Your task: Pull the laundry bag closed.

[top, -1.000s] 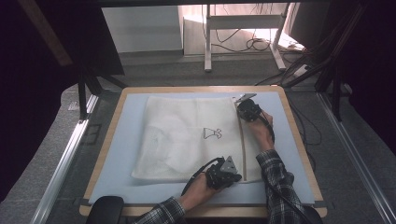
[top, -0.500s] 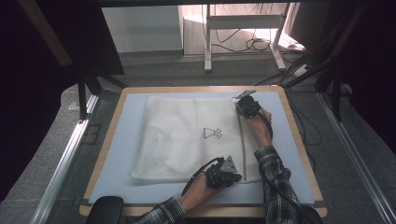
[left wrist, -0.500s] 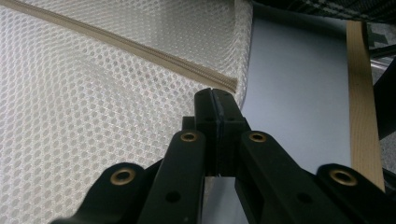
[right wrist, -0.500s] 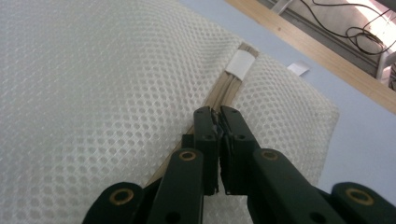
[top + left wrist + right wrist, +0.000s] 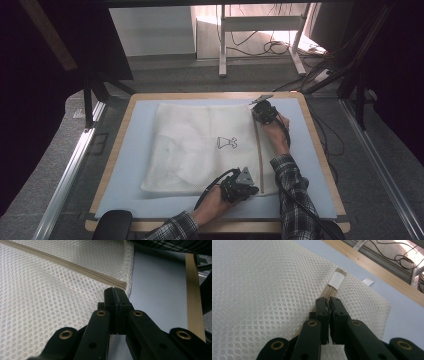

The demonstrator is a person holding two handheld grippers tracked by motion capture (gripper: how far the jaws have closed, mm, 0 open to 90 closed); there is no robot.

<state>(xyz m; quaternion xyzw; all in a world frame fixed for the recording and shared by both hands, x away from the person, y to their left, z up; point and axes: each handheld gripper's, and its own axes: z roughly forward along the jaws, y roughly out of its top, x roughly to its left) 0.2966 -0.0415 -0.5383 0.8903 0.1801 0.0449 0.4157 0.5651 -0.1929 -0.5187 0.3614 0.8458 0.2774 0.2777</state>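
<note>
A white mesh bag [image 5: 200, 145] lies flat on the blue mat [image 5: 135, 150], with a small black print [image 5: 226, 142] and a beige zipper [image 5: 258, 150] along its right side. My left gripper [image 5: 254, 189] is at the zipper's near end; in the left gripper view its jaws [image 5: 115, 293] are shut on the mesh bag [image 5: 50, 302] just below the zipper's end [image 5: 121, 285]. My right gripper [image 5: 257, 115] is at the far end. Its jaws [image 5: 327, 302] are pressed together on the zipper [image 5: 329, 291] just short of a white tab [image 5: 336, 280]. The zipper pull is hidden.
The mat lies on a wooden board [image 5: 320, 150] with a raised edge. Metal rails [image 5: 65, 170] run along both sides of the table. A stand [image 5: 222, 40] and cables [image 5: 270, 47] are on the floor beyond the far edge.
</note>
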